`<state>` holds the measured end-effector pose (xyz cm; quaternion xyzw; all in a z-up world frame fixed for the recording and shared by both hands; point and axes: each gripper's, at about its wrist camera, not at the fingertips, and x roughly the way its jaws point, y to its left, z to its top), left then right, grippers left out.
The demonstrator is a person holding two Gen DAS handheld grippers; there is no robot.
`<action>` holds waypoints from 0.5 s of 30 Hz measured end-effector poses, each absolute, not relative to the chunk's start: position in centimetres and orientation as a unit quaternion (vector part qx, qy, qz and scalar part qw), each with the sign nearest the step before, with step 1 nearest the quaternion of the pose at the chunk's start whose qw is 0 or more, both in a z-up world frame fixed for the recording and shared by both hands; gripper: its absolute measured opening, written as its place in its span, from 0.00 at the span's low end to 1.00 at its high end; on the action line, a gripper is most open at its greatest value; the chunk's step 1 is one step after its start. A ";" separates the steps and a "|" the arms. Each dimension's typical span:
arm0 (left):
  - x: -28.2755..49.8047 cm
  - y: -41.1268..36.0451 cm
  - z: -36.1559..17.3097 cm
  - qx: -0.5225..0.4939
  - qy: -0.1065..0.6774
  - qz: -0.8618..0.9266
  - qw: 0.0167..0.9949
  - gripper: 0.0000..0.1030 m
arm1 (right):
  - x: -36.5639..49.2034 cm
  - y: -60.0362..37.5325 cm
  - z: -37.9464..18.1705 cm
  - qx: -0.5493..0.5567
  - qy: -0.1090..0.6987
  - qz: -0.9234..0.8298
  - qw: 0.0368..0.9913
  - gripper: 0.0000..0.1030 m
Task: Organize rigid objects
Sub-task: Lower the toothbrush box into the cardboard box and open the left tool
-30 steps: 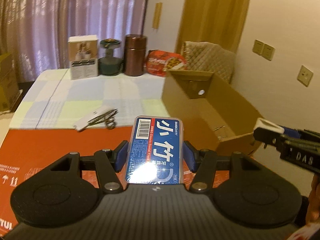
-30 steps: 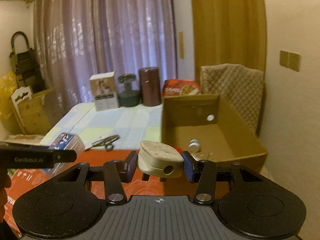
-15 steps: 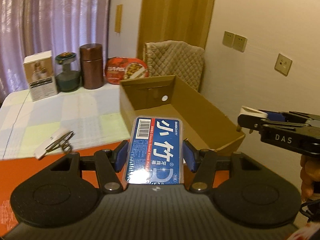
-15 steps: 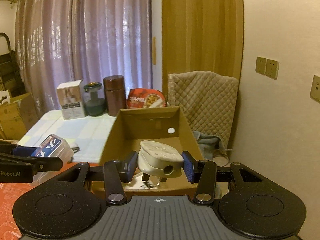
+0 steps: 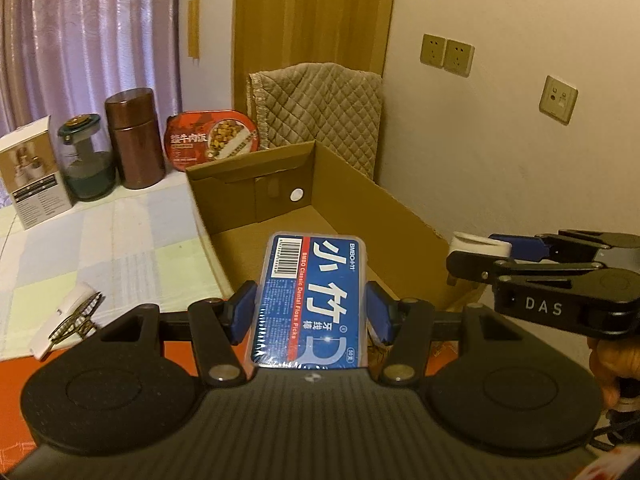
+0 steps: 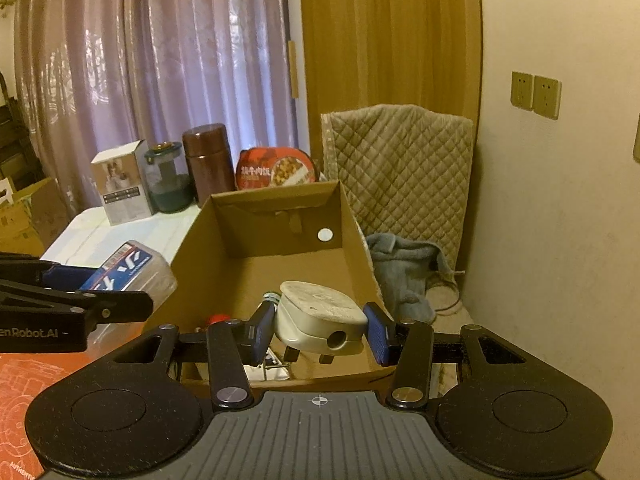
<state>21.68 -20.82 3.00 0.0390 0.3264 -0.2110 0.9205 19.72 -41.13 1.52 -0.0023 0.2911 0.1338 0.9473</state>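
Claws grip: left claw (image 5: 311, 314) floss box (image 5: 310, 300), right claw (image 6: 320, 334) plug (image 6: 320, 322), over carton (image 6: 276, 216).

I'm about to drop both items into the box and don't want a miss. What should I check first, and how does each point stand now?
1. Left tool shut on the floss box: ok.
2. Right tool shut on the plug: ok.
3. Plug over the open box: ok; the box floor shows beneath it.
4. Floss box past the near wall: cannot tell; its front end overlaps the opening, but its height and depth are unclear.
5. Landing spot free: not ok for the plug; small items lie on the floor at the near end.
6. Tools apart: ok; a gap shows between them.
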 end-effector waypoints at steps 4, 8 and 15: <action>23.1 -21.1 2.4 0.040 0.333 -0.215 0.917 0.51 | 20.7 -41.5 1.2 0.002 0.298 0.134 0.945 0.44; 24.1 -21.5 1.7 0.042 0.341 -0.217 0.914 0.51 | 21.4 -41.7 0.8 0.006 0.303 0.133 0.944 0.44; 25.0 -22.2 0.2 0.046 0.354 -0.221 0.907 0.51 | 22.3 -41.8 -0.1 0.009 0.312 0.133 0.941 0.44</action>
